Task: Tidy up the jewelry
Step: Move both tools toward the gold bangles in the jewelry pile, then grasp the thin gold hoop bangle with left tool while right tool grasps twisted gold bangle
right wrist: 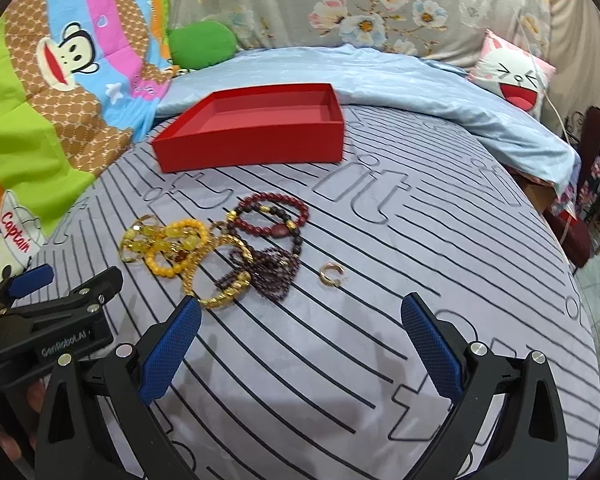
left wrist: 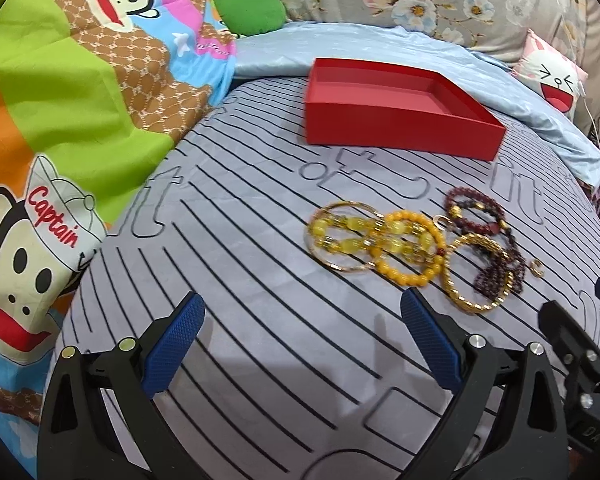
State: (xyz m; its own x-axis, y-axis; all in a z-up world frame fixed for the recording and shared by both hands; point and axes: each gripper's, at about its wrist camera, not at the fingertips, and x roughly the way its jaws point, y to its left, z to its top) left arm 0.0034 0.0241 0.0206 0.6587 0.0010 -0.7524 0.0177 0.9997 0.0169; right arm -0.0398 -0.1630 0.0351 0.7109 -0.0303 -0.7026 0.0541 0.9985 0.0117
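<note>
- a grey striped bedsheet [left wrist: 260, 320] covers the bed, with a cartoon monkey quilt [left wrist: 80, 80] to the left and a floral pillow [right wrist: 360, 8] behind.
- an empty red tray [right wrist: 256, 132] sits toward the far side of the sheet.
- a tangled pile of bracelets [right wrist: 220, 252], yellow, gold and dark red, lies nearer than the tray.
- a small gold ring [right wrist: 329, 274] rests just right of the pile, apart from it.
- the left gripper [left wrist: 302, 306] hovers spread wide, holding nothing.
- the right gripper [right wrist: 300, 312] is likewise spread and empty.
</note>
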